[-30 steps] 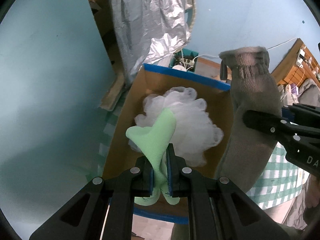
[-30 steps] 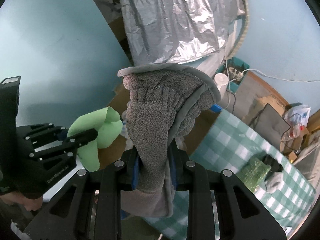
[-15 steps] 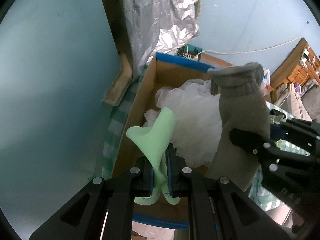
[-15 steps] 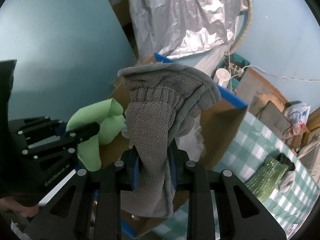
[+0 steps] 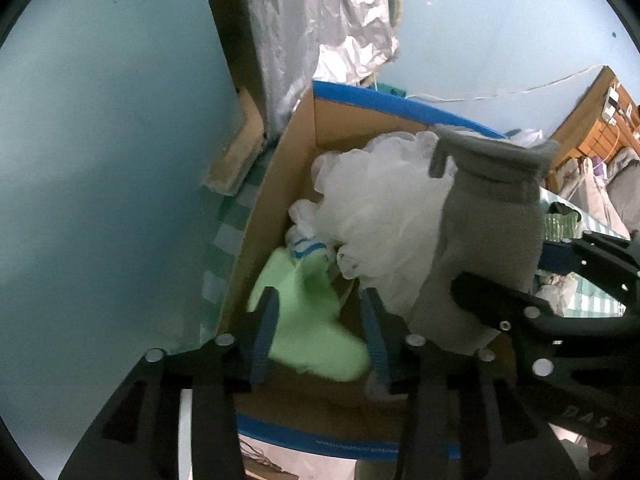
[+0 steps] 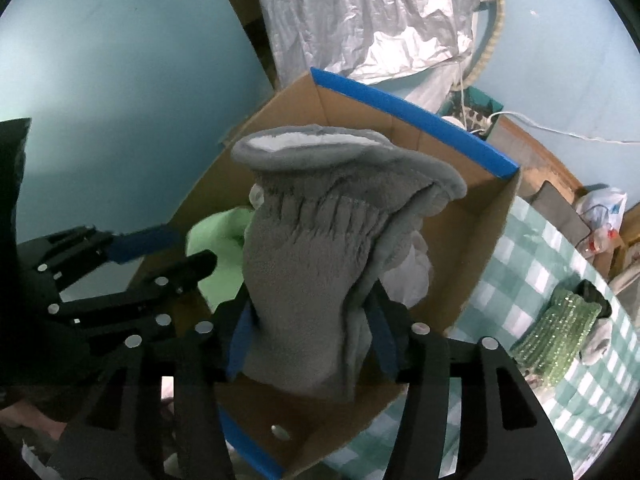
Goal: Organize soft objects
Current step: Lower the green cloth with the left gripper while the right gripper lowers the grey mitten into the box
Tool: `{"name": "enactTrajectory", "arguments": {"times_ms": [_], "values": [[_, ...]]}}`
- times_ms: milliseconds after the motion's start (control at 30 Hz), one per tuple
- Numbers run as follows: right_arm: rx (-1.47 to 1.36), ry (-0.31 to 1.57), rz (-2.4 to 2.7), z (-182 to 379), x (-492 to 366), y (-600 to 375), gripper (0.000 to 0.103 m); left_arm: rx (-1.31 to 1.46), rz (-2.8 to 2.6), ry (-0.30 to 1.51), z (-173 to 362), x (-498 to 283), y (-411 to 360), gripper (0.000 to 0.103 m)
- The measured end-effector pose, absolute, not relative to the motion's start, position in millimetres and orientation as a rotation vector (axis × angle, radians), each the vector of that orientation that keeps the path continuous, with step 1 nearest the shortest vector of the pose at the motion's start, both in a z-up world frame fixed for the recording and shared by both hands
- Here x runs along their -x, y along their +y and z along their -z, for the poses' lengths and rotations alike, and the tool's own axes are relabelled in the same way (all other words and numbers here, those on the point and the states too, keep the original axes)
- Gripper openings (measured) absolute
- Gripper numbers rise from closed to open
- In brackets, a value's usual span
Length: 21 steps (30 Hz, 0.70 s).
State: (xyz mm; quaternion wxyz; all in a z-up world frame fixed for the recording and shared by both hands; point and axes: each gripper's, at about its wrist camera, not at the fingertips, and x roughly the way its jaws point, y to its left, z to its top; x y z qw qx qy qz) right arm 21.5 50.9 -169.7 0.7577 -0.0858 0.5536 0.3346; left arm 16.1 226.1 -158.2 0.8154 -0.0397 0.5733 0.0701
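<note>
our left tongs [image 5: 320, 332] have just spread apart, and the green foam piece [image 5: 308, 320] drops blurred into the cardboard box [image 5: 280, 184]. our right tongs [image 6: 312, 340], also parted wide now, let the grey glove [image 6: 320, 264] go over the box.
</note>
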Motion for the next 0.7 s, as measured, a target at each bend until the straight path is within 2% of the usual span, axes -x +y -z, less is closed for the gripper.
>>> {"name": "enactTrajectory", "arguments": {"times_ms": [67, 333, 700], "values": [[0.179, 1.201, -0.723, 166, -21, 46, 0.061, 0.102, -0.147, 1.219, 155, -15, 226, 0.053], [0.174, 1.151, -0.722, 143, -16, 26, 0.064, 0.094, -0.145, 1.193, 140, -8, 213, 0.058], [0.164, 1.102, -0.712, 120, -14, -11, 0.066, 0.098, -0.13, 1.148, 112, -1, 185, 0.058]]}}
